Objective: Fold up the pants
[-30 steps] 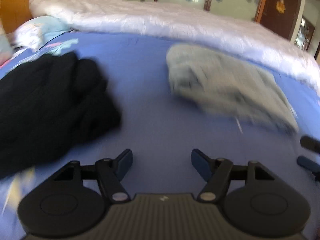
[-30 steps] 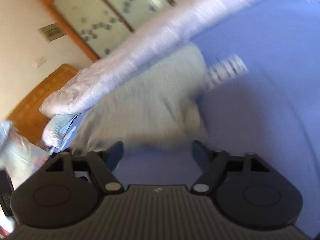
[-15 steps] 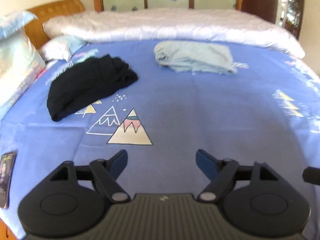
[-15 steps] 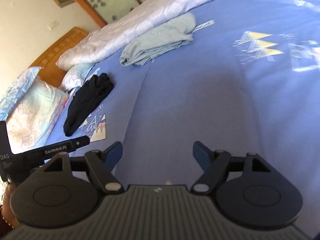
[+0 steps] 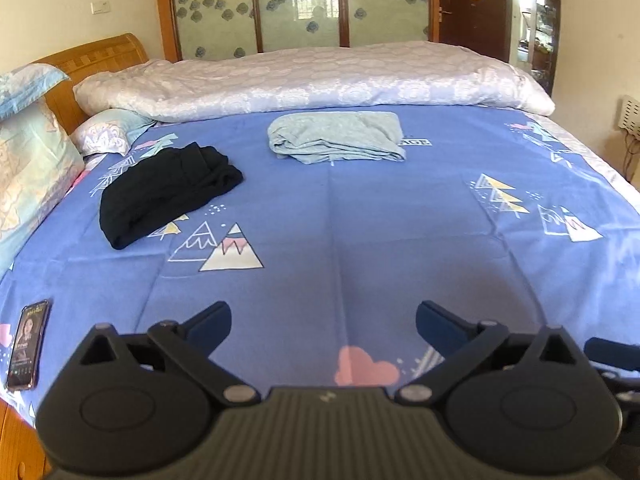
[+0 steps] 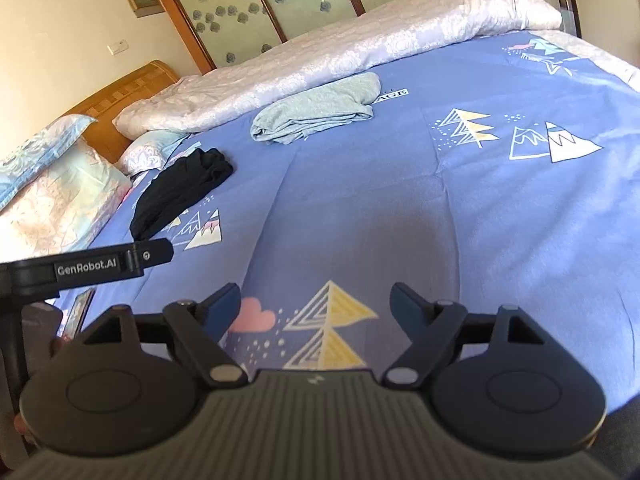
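Both hand-held grippers have drawn back from the clothes to the near edge of the bed (image 5: 360, 208), and their jaws have just been opening with nothing between them. The left hand-held gripper (image 5: 323, 320) is spread wide over bare blue sheet; the right hand-held gripper (image 6: 316, 300) is spread too. The pale grey pants (image 5: 336, 136) lie folded far back beside the white quilt (image 5: 312, 76). A black garment (image 5: 164, 192), perhaps also pants, lies bunched to their left. A phone (image 5: 27, 344) rests at the bed's near left edge.
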The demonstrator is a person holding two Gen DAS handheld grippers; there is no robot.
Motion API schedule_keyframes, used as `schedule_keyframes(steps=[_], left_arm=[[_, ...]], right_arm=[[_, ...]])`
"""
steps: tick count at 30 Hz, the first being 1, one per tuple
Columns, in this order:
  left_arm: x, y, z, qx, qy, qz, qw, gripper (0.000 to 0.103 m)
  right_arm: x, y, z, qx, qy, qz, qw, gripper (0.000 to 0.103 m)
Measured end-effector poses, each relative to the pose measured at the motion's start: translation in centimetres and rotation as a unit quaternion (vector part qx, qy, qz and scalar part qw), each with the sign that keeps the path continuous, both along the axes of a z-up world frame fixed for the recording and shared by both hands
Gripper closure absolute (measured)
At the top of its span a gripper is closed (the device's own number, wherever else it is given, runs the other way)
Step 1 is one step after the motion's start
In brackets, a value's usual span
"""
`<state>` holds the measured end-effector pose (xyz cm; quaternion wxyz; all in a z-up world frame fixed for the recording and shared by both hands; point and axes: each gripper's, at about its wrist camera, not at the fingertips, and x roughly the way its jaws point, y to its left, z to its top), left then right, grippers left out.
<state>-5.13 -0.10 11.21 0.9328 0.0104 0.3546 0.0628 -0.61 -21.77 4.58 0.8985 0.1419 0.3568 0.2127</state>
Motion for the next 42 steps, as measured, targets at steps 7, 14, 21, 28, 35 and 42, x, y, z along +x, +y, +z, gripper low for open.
schedule_keyframes(steps=[7,14,21,28,35,42], left_arm=[[-1.2,-0.7,0.0,-0.006,0.004,-0.002,1.0000,0.000],[-1.2,-0.4,-0.4,0.006,0.005,0.013,0.9999,0.000],[-0.7,0.1,-1.2,0.011,0.003,0.020,0.9997,0.000],[-0.3,0.3,-2.1,0.039,-0.002,0.030,0.9988,0.000],[0.2,-0.1,-3.2,0.069,0.007,0.032,0.9971,0.000],[0.7,0.0,-3.9,0.075,0.026,0.037,0.9961,0.000]], right_arm=[[-1.0,0.6,0.7,-0.007,-0.019,-0.006,1.000,0.016],[-0.5,1.5,0.3,-0.010,-0.023,-0.013,1.000,0.015],[0.5,1.8,-0.6,-0.002,-0.009,-0.026,1.000,0.015],[1.6,1.2,-2.2,0.006,0.020,-0.040,0.999,0.015],[2.3,0.5,-3.5,0.008,0.042,-0.048,0.998,0.015],[2.6,-0.8,-4.0,0.012,0.050,-0.058,0.997,0.015]])
